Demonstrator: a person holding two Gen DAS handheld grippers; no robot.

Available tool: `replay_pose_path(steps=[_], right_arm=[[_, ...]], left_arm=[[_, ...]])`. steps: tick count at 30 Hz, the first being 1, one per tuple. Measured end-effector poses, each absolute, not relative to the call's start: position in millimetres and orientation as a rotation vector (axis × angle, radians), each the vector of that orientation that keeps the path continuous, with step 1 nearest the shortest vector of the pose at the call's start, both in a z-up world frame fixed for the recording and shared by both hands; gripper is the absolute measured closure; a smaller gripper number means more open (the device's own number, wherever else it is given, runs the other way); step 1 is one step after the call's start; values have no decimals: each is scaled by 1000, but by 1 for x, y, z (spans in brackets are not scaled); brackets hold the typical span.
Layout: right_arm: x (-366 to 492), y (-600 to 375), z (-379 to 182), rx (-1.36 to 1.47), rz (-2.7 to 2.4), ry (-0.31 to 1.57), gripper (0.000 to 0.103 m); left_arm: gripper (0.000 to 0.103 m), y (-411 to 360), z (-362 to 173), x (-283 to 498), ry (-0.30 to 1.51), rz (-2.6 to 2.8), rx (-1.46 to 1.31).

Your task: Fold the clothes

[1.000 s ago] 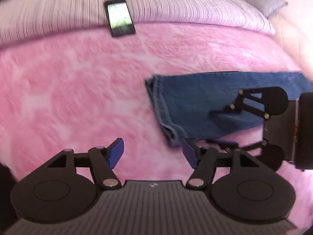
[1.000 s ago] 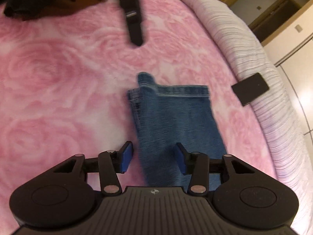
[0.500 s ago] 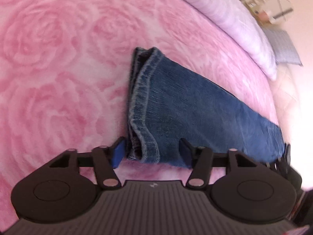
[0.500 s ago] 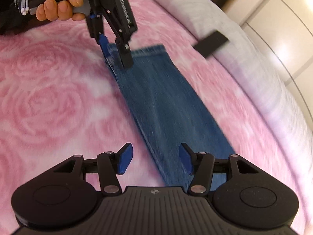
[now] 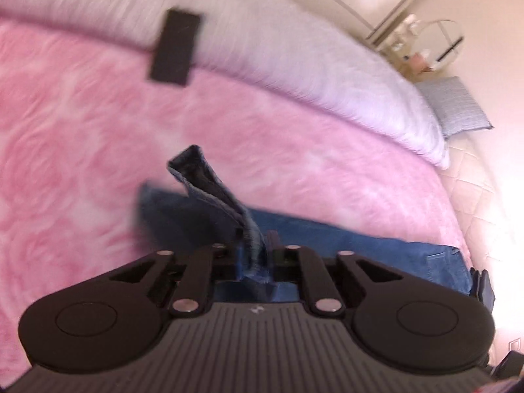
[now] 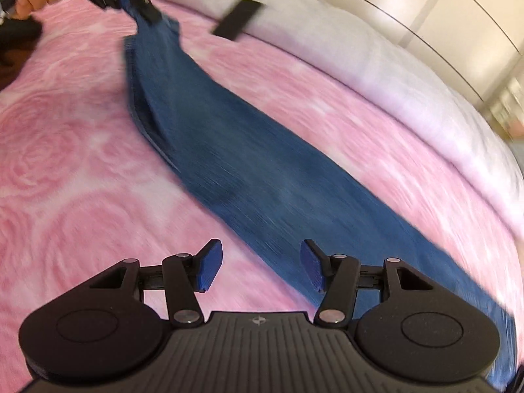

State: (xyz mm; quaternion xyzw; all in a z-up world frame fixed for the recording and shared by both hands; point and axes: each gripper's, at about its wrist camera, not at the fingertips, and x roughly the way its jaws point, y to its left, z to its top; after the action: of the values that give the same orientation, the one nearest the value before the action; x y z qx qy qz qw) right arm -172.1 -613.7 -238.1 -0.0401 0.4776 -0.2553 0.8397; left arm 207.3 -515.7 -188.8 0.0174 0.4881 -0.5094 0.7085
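Jeans (image 6: 249,163): one long folded strip on the pink bed (image 6: 82,196), running from the left hand-held gripper (image 5: 253,255), jaws just closed and clamped on the raised hem end, toward the other. Right hand-held gripper (image 6: 260,270): jaws apart, nothing held, hovering above the near stretch, long axis running diagonally away ahead of it.

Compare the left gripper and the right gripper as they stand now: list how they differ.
The left gripper is shut on the hem of the jeans, having just closed; the right gripper is open and holds nothing.
The left gripper lifts the hem off the pink blanket; the right gripper hovers over the jeans' other stretch.
Both have black bodies and blue pads.
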Motion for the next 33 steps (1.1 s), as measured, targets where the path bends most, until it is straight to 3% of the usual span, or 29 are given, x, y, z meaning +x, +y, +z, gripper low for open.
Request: replay_pose_path(steps=[4, 10, 15, 20, 24, 27, 28, 29, 33], right_arm=[[-212, -629, -230, -34, -569, 1016, 46], [-222, -626, -235, -28, -467, 992, 41], [-156, -606, -250, -46, -266, 930, 41], [-70, -588, -271, -143, -125, 907, 40], [-31, -582, -280, -171, -109, 903, 36], [-19, -584, -287, -171, -117, 914, 36], [-18, -585, -290, -169, -120, 922, 36], [-16, -586, -292, -168, -123, 931, 36], [-13, -591, -301, -159, -138, 959, 34]], left_arm=[[96, -538, -182, 197, 1029, -1117, 170], [95, -509, -223, 246, 1109, -1024, 245], [93, -474, -253, 256, 1244, -1016, 183], [72, -454, -271, 277, 1297, -1007, 76], [72, -473, -275, 305, 1243, -1020, 64], [74, -500, -283, 319, 1214, -1075, 79], [79, -507, -284, 322, 1208, -1095, 93], [93, -514, -285, 322, 1197, -1118, 118], [103, -530, -280, 314, 1103, -1187, 211]])
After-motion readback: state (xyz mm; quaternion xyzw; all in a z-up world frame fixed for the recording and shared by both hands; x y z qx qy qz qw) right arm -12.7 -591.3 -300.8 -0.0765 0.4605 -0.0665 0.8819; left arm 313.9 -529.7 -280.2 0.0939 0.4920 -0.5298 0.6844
